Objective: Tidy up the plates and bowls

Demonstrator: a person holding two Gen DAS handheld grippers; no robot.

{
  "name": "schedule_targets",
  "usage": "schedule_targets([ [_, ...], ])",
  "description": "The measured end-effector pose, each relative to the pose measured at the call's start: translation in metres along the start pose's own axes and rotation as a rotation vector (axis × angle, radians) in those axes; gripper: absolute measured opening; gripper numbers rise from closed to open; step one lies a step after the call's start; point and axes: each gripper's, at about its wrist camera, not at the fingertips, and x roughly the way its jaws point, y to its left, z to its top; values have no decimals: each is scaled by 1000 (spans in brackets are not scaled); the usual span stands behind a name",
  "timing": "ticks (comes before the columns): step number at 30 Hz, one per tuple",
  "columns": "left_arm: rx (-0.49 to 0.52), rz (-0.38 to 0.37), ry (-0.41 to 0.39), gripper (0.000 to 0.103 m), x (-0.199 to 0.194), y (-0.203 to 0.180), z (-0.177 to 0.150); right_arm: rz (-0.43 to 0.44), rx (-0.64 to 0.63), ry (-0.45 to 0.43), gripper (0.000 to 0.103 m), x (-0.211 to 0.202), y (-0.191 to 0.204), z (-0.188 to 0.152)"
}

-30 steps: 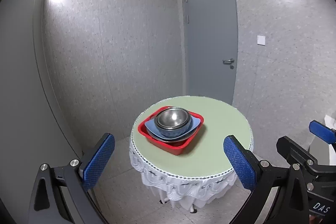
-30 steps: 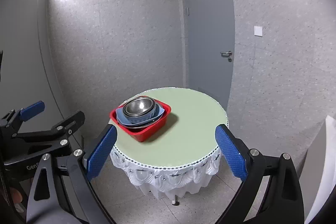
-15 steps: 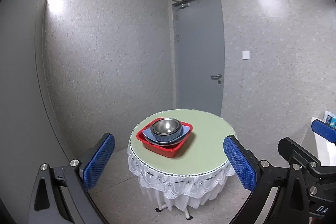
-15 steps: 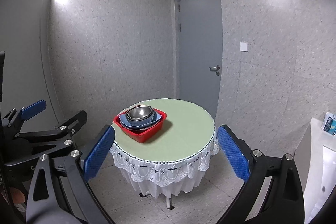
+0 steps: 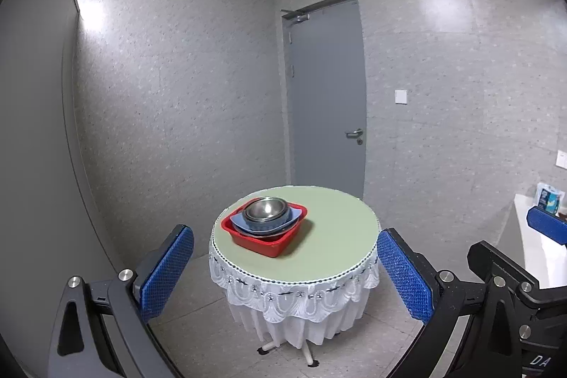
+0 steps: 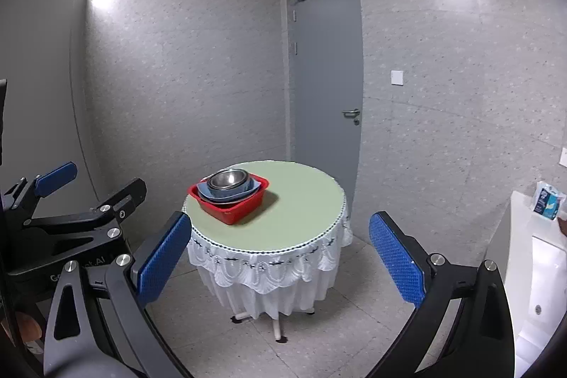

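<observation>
Currently, both grippers are held well back from the round table (image 5: 329, 257), and nothing is grasped. The left gripper (image 5: 283, 268) is spread wide with its blue pads apart, and the right gripper (image 6: 280, 257) is released in the same way. The dishes are nested into one stack near the table's left edge: a metal bowl (image 5: 266, 208) is seated in a blue bowl (image 5: 264, 225), which is seated in a red basin (image 5: 264, 238). Nesting by size keeps the stack compact and stable, so the sorting is judged complete or nearly so. Wide jaws at this distance suggest a withdrawn, resting posture. A white counter (image 6: 521, 236) with a small carton (image 6: 547, 202) is seen at the right.
</observation>
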Motion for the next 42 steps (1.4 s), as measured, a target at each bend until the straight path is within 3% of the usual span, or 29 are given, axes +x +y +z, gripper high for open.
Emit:
schedule_targets([
  [16, 6, -20, -29, 102, -31, -24, -10, -27, 7, -14, 102, -31, -20, -7],
  [42, 14, -38, -24, 102, -8, -20, -13, -33, 21, -6, 102, -26, -26, -7],
])
